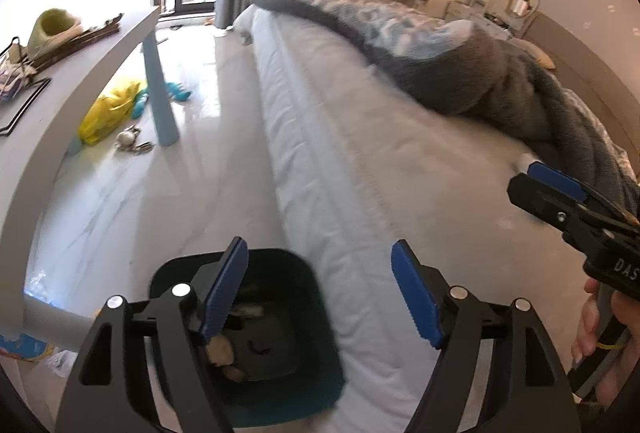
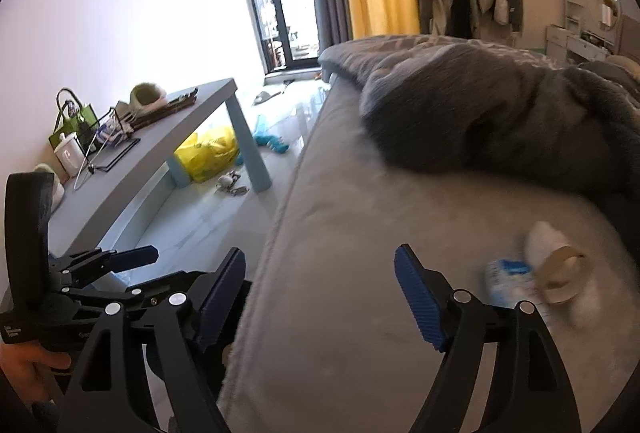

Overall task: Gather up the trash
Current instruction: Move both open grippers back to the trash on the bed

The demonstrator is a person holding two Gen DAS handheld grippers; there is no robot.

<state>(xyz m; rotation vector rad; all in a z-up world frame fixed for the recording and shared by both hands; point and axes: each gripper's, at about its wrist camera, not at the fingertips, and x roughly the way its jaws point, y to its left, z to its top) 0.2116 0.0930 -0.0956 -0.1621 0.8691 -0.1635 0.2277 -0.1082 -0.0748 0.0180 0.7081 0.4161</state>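
Note:
A dark teal trash bin [image 1: 316,373] stands on the floor against the bed's side, with some scraps inside. My left gripper [image 1: 320,293] is open and empty, hovering above the bin and the mattress edge. My right gripper [image 2: 320,297] is open and empty over the bed [image 2: 360,233]. On the bed to its right lie a cardboard tape roll [image 2: 562,279], a blue-and-white wrapper [image 2: 506,279] and white tissue [image 2: 542,237]. The right gripper also shows in the left wrist view [image 1: 532,177]; the left one shows in the right wrist view [image 2: 136,257].
A grey blanket [image 2: 500,113] is heaped on the bed's far side. A low grey table [image 2: 168,145] with clutter stands left of the bed. A yellow bag [image 2: 208,153], a blue toy [image 2: 276,145] and small items lie on the floor under and beside it.

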